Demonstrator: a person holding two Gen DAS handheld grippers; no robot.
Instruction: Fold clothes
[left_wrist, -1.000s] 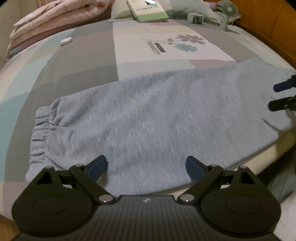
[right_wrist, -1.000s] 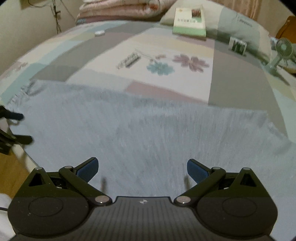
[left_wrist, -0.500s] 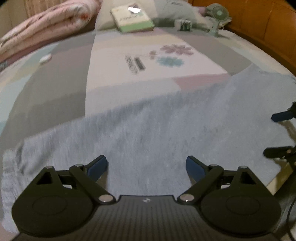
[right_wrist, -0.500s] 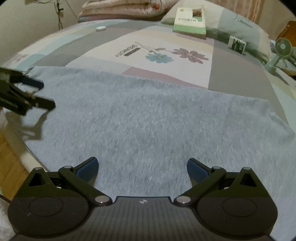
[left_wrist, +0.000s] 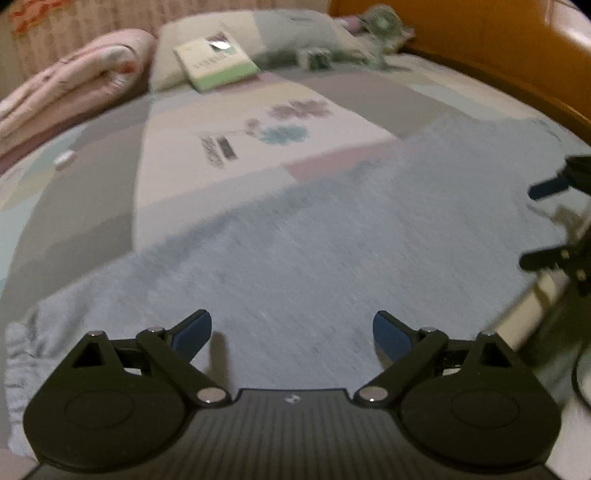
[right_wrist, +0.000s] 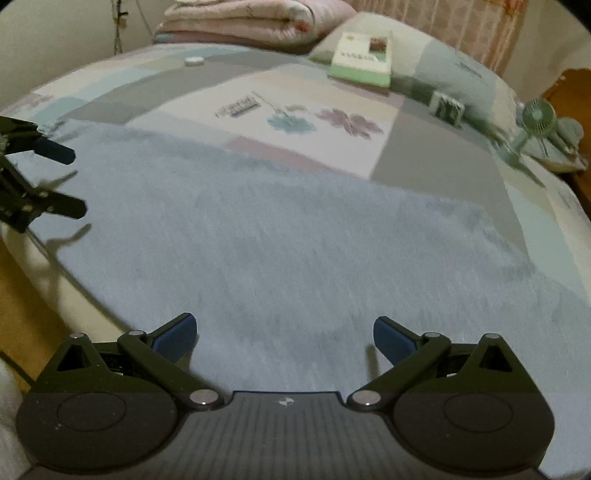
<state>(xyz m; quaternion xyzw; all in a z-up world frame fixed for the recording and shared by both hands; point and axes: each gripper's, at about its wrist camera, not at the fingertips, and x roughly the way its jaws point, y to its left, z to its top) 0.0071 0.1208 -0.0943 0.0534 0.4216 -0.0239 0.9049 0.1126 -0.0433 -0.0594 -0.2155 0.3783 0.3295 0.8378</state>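
A pair of light grey-blue sweatpants (left_wrist: 314, 236) (right_wrist: 295, 243) lies flat across the near edge of the bed, its gathered elastic end (left_wrist: 18, 354) at the far left of the left wrist view. My left gripper (left_wrist: 291, 332) hovers open just above the cloth, holding nothing. My right gripper (right_wrist: 282, 334) is also open over the cloth, empty. Each gripper shows in the other's view: the right one (left_wrist: 543, 225) at the right edge, the left one (right_wrist: 62, 181) at the left edge, both with fingers spread.
The patchwork bedspread (left_wrist: 236, 140) runs behind the pants. At the back lie a folded pink quilt (left_wrist: 74, 88), a pillow with a green-edged book (left_wrist: 218, 66), a small box (right_wrist: 447, 107) and a small green fan (right_wrist: 535, 118). A wooden bed frame (left_wrist: 498, 51) lines the right.
Both grippers have swung over the sweatpants and now sit closer together, each visible in the other's view. Both stayed open. The pants have not visibly shifted.
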